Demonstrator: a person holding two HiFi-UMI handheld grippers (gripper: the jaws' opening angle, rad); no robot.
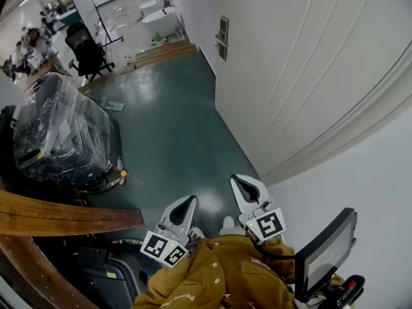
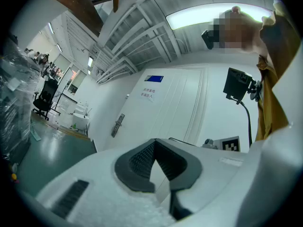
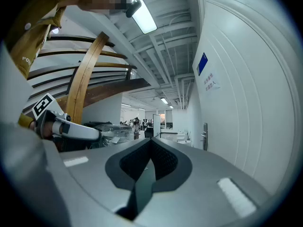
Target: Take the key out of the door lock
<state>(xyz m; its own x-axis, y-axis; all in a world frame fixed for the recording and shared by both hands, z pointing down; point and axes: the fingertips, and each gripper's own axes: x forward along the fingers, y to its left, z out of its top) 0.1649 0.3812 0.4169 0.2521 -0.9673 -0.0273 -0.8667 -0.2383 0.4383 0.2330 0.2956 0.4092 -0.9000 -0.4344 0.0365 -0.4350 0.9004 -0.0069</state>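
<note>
The door lock [image 1: 223,38], a metal plate with a handle, sits on the white door [image 1: 302,63] far ahead of me. It also shows small in the left gripper view [image 2: 117,125] and the right gripper view [image 3: 204,136]. No key can be made out at this distance. My left gripper [image 1: 188,205] and right gripper [image 1: 243,184] are held low, close to my body, several steps from the lock. Both point toward the door, shut with nothing between their jaws. The left gripper's pads [image 2: 142,162] meet, and so do the right gripper's pads [image 3: 163,161].
A green floor [image 1: 174,134] runs along the white wall to the lock. A plastic-wrapped stack [image 1: 61,131] stands at the left, with curved wooden beams [image 1: 64,214] nearer me. An office chair [image 1: 87,50] and wooden boards [image 1: 164,52] lie beyond. A small screen [image 1: 325,250] is at my right.
</note>
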